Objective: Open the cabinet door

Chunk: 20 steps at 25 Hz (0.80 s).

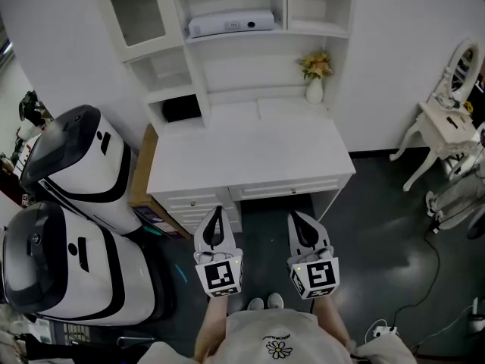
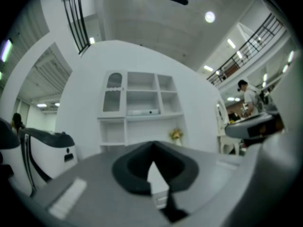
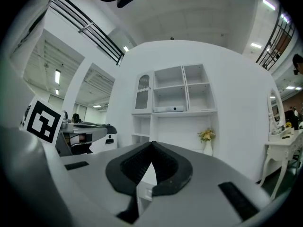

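The cabinet door (image 1: pixel 138 10) is a white, glass-paned door at the upper left of the white hutch on the desk (image 1: pixel 250 154); it stands closed. It also shows far ahead as the cabinet door (image 2: pixel 113 94) in the left gripper view and as the cabinet door (image 3: pixel 143 93) in the right gripper view. My left gripper (image 1: pixel 217 212) and right gripper (image 1: pixel 294 217) hover side by side in front of the desk's front edge, well short of the hutch. Seen along its own jaws, the left gripper (image 2: pixel 152 144) has its tips together and empty, and so does the right gripper (image 3: pixel 152 143).
Two large white-and-black machines (image 1: pixel 76 165) stand left of the desk. A vase of flowers (image 1: pixel 315 74) and a white device (image 1: pixel 231 23) sit in the hutch. Drawers (image 1: pixel 284 190) lie under the desktop. A small white table (image 1: pixel 443 127) and floor cables are at right.
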Available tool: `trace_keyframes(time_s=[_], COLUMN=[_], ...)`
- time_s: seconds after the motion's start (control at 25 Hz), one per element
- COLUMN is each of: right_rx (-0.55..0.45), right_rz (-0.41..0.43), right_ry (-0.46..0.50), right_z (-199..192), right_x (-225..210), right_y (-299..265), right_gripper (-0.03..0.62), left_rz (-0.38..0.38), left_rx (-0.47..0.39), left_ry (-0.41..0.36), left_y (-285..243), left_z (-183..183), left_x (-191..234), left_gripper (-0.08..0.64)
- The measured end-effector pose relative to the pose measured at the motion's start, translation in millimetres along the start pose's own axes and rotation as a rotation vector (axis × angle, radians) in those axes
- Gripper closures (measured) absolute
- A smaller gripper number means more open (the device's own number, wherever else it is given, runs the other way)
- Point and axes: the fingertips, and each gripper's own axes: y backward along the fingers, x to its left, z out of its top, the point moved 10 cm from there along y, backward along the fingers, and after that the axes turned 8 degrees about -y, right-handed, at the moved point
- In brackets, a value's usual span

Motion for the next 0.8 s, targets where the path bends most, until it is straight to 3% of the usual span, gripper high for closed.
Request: trace_keyframes(time_s=[0.24,0.56,0.8], right_rx=[0.016,0.027,0.048], right_rz=[-0.017,0.026,0.115], right_ry=[-0.047,-0.128,-0.048], right_z=[-7.1,-23.0,-21.8], right_x=[-19.0,-44.4,-38.9], right_y=[1.0,-5.5,-18.7], right_gripper=[0.594,0.594,0.594], left_rz=[0.019,0.030,0.070], left_rx=[0.007,-0.034,-0.039], left_ry=[0.010,0.031,0.049], left_y=[-5.8,-15.4,-27.3], left_z=[-3.9,-3.8,-9.8], left_x=[-14.2,-33.2,-26.5], left_gripper=[0.554,0.554,0.554])
